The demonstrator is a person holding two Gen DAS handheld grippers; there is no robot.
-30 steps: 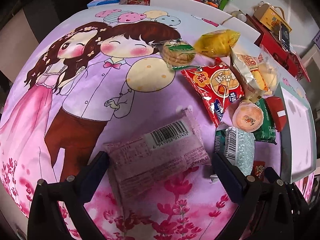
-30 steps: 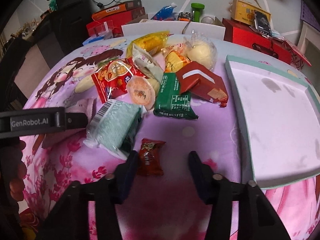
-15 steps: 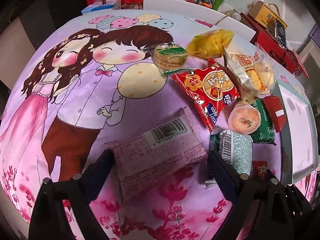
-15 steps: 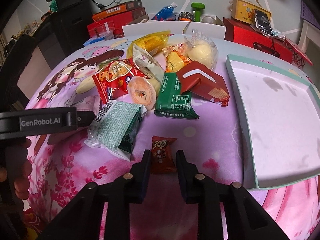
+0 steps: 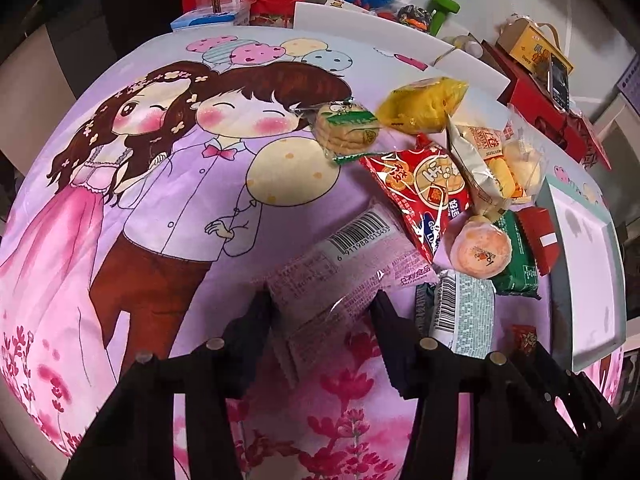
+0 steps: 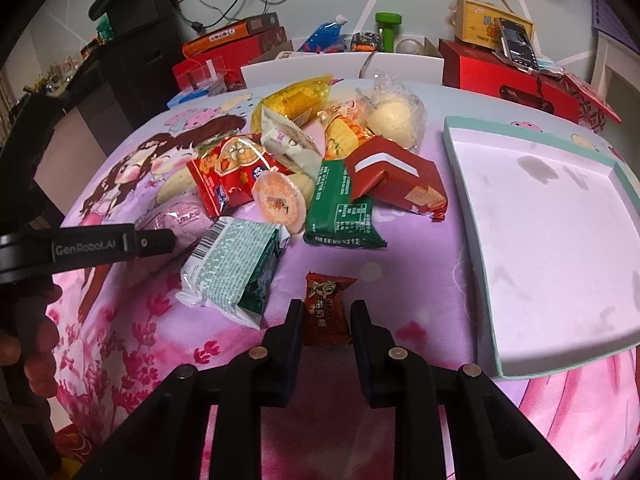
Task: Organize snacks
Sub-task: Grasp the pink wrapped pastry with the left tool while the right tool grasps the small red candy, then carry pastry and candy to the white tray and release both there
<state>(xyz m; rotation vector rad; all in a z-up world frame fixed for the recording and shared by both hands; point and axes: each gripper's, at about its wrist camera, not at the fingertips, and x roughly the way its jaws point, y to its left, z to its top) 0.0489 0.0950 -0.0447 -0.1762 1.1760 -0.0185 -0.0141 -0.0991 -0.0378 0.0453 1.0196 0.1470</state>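
Left wrist view: the pink snack packet (image 5: pixel 344 276), low centre of frame, sat between the left gripper (image 5: pixel 324 312) fingers, wide apart a second earlier and now closing on it. Lower centre in the right view, the right gripper (image 6: pixel 326 316), open before, had clamped the small red candy (image 6: pixel 325 310).

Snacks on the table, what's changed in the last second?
The right hand-held gripper closed onto the small red candy packet. The left hand-held gripper is closing around the pink packet, its fingers now at the packet's edges. The snack pile and the tray stayed put.
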